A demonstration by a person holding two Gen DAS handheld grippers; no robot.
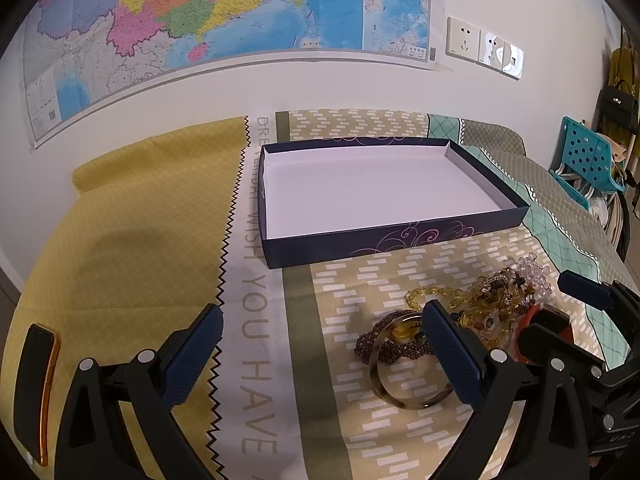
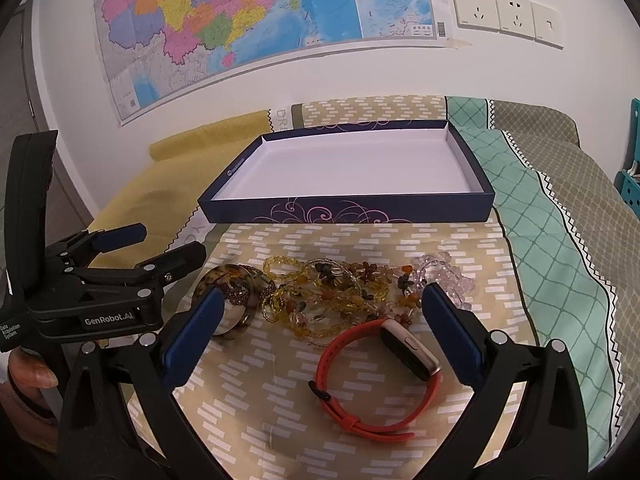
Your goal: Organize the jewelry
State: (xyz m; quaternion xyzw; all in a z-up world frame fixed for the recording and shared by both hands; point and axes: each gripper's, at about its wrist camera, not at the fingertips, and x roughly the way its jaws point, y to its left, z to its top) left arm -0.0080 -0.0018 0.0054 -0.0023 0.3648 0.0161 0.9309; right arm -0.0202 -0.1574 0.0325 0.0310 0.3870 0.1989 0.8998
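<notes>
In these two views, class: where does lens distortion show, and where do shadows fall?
Left wrist view: the wall map bows into an arc; a soft shadow dims the yellow cloth. Right wrist view: the box edges curve; corners black out.

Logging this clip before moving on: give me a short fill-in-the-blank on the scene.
1. The navy box holds ____ jewelry.
2. The watch has an orange-red ____.
3. The right gripper is ____.
4. The tortoiseshell bangle lies ____ the box.

Missing: no; strap; open; outside
</notes>
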